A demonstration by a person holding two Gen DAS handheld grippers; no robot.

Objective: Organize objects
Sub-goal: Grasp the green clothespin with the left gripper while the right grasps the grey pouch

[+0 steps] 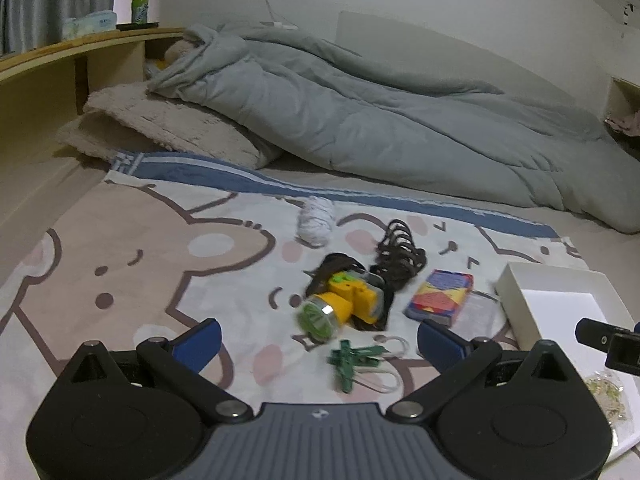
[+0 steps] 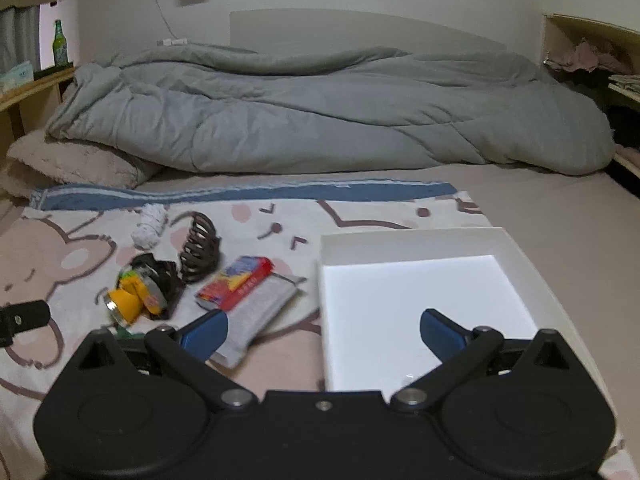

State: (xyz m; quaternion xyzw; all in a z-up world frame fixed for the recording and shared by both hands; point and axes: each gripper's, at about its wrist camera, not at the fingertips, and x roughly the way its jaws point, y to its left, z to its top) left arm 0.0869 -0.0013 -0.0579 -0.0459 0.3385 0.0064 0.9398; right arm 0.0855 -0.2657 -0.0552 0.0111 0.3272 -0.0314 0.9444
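A yellow headlamp (image 1: 344, 304) with a green-tinted lens and dark strap lies on the cartoon-bear blanket (image 1: 120, 264) on the bed, beside a brown hair claw (image 1: 400, 252), a white yarn ball (image 1: 316, 220), a colourful small box (image 1: 440, 294) and green clothespins (image 1: 352, 360). My left fingers (image 1: 318, 340) hover spread wide above the clothespins, holding nothing. My right fingers (image 2: 324, 334) hang released over the near edge of the white box (image 2: 420, 240), whose bright interior looks bare.
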